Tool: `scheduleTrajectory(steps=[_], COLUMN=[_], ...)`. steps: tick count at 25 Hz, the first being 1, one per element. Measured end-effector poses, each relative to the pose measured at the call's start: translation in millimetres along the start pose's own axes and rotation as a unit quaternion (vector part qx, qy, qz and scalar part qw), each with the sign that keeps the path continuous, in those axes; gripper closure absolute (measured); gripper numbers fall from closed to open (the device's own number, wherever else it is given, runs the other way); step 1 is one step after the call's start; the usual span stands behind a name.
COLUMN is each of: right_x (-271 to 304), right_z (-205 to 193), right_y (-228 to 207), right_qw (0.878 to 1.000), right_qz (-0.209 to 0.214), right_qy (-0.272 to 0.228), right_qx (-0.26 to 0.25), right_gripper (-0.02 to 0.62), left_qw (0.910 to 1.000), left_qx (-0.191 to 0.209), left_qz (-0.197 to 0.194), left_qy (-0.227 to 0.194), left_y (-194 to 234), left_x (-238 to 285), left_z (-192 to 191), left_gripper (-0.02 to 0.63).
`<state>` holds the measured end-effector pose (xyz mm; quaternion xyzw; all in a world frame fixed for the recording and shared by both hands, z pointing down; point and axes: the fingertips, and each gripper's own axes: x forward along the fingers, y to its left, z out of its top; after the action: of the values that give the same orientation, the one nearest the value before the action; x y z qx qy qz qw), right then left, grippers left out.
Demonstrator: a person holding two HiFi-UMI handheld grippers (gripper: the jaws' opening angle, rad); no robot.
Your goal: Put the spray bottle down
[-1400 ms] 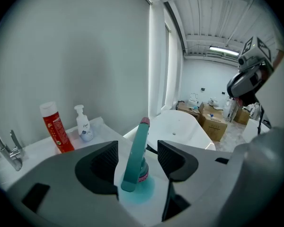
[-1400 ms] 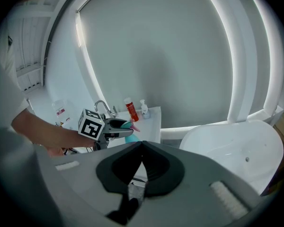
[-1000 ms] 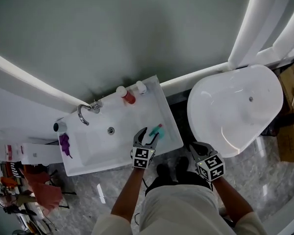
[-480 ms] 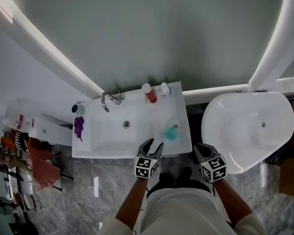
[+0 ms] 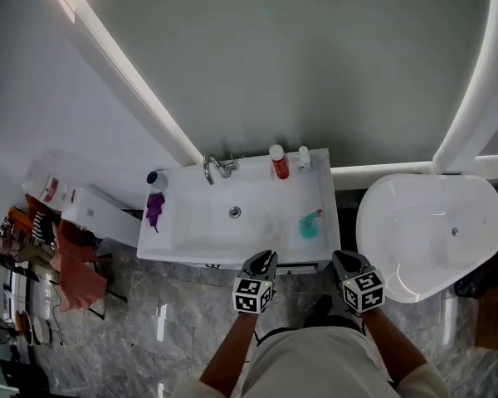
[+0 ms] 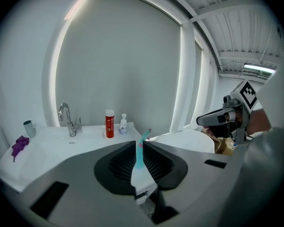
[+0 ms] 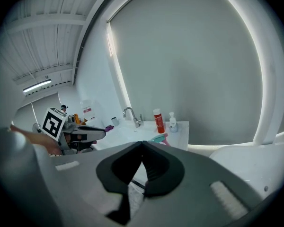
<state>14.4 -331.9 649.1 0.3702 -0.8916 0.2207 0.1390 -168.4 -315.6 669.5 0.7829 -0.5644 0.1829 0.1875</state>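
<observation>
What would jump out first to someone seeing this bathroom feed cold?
The teal spray bottle rests on the right end of the white sink counter, with a red bottle upright at the back edge. A big white tub fills the space to the right. Both grippers hang just off the counter's front edge: the left gripper has its fingers closing on nothing, and the right gripper is shut and empty.

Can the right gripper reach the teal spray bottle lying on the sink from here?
Probably yes. The spray bottle lies exposed on the right side of the sink, just ahead of the right gripper, nothing between them. Its jaws are together and would need opening first.
</observation>
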Motion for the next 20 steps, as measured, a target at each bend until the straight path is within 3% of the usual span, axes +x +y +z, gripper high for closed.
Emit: scheduleTrajectory(steps=[4,9,20], right_x=[-14.2,-37.6,-111.2], right_z=[-2.5,-7.2,-17.1], right_y=[31.1,55.7,109.6], right_qw=[1.0,1.0,0.998], right_qz=[0.001,-0.015,-0.033], right_qy=[-0.004,-0.011,-0.032], right_qx=[-0.017,-0.025,-0.044], right_gripper=[0.584,0.584,0.584], left_qw=[0.9999,0.9981,0.9976], left_qx=[0.001,-0.041,-0.029], left_qz=[0.002,-0.006,-0.045], left_qy=[-0.011,-0.046,-0.044], left_y=[-4.7,-13.0,-45.0], left_x=[-37.8,-86.9,-171.3], left_z=[-2.9,9.7,-14.8], left_gripper=[0.579,0.589,0.594])
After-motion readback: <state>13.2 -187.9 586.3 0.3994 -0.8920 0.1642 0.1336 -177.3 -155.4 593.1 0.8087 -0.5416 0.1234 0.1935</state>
